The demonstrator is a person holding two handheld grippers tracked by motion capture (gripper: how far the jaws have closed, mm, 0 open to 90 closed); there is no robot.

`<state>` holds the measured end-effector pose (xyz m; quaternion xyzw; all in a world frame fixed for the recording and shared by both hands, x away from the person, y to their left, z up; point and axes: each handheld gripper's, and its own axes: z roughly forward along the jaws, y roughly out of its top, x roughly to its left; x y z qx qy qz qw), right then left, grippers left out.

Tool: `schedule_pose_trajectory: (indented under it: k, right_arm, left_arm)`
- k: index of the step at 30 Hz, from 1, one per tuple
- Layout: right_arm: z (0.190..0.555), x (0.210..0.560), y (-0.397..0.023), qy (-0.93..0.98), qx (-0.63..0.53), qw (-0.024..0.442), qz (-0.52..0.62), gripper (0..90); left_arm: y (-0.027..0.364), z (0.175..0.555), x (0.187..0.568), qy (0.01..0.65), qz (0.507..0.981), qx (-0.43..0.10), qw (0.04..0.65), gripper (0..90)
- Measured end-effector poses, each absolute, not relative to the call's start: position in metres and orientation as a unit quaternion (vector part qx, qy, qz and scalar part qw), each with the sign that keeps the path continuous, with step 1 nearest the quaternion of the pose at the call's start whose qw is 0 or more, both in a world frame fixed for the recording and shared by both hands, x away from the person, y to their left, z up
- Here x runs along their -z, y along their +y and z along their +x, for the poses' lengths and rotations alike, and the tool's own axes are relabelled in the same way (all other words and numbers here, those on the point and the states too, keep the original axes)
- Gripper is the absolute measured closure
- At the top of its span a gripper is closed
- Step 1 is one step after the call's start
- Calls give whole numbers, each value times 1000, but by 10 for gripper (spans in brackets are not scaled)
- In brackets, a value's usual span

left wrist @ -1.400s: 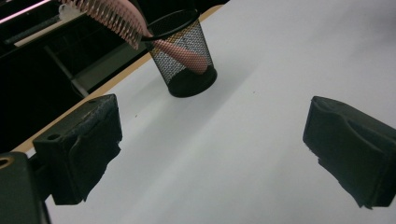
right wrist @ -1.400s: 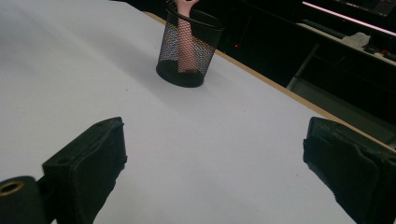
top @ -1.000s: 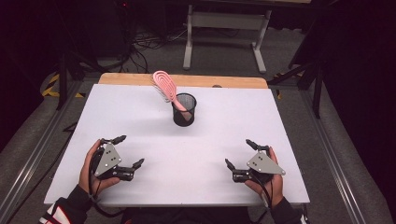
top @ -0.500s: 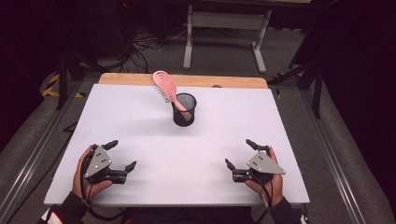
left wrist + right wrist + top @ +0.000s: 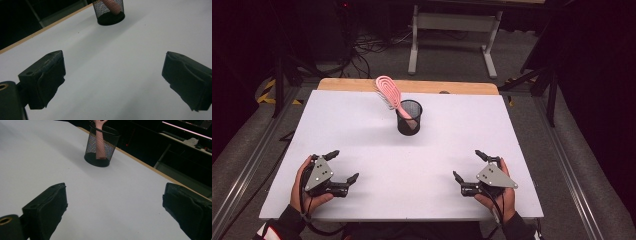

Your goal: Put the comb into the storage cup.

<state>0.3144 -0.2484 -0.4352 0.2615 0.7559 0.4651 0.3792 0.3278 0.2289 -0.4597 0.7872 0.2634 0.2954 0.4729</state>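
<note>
A pink hairbrush stands handle-down in a black mesh cup at the middle back of the white table, its head leaning left over the rim. The cup appears far ahead in the left gripper view, and with the pink handle inside it in the right gripper view. My left gripper rests open near the front left, nothing between its jaws. My right gripper rests open near the front right, also holding nothing. Both are well apart from the cup.
The table's wooden back edge runs behind the cup. A grey stand and cables lie on the floor beyond. Metal rails flank the table at left and right.
My left gripper has drawn back toward the front left corner of the table. The right gripper, the cup and the brush have stayed where they were.
</note>
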Motion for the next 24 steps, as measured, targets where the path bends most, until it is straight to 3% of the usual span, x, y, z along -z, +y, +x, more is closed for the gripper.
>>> schedule_pose_trajectory:
  k: [24]
  right_arm:
    - [316,436,-248,757,-465,377,261,66]
  left_arm:
    - [226,330,462,262,793,-288,468,63]
